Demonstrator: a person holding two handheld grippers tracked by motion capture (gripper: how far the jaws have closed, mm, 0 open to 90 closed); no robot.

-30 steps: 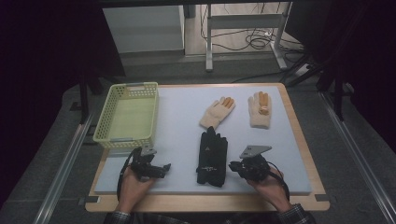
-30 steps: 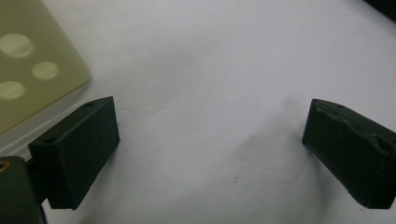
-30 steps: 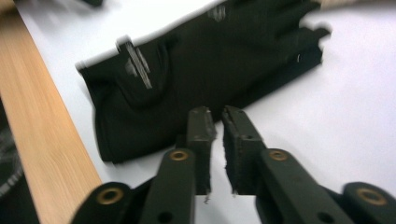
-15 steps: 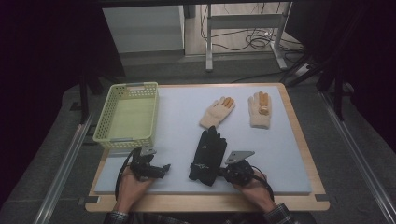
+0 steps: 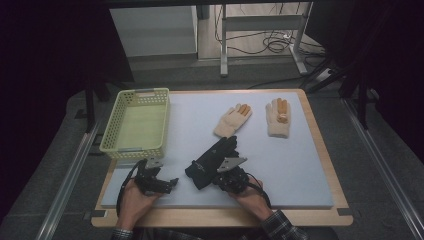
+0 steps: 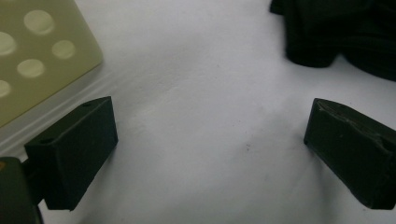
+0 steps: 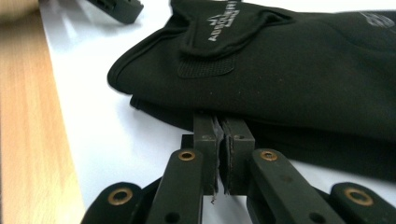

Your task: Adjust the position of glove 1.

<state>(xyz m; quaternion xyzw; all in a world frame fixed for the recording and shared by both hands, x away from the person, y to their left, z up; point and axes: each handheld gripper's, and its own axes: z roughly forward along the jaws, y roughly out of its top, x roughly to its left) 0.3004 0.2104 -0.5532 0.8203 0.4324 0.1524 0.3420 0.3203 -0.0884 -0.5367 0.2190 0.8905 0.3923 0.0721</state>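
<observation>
A pair of black gloves (image 5: 214, 159) lies stacked and tilted on the white mat, cuffs toward the front. My right gripper (image 5: 212, 179) sits at the cuff end. In the right gripper view its jaws are pressed together (image 7: 223, 125), pinching the edge of the black gloves (image 7: 303, 70). My left gripper (image 5: 171, 182) rests on the mat to the left of the gloves. It stands open (image 6: 210, 140) over bare mat, with the black gloves (image 6: 345, 32) beyond its right jaw.
A pale green basket (image 5: 116, 148) stands at the left of the table, its corner (image 6: 42, 46) close to my left jaw. Two tan gloves (image 5: 232, 120) (image 5: 278, 118) lie at the back right. The wooden table edge (image 7: 28, 140) runs along the front.
My right gripper has slid left along the front of the mat, and the black gloves' cuff end swung left with it, so the pair now lies tilted. The left gripper stayed put.
</observation>
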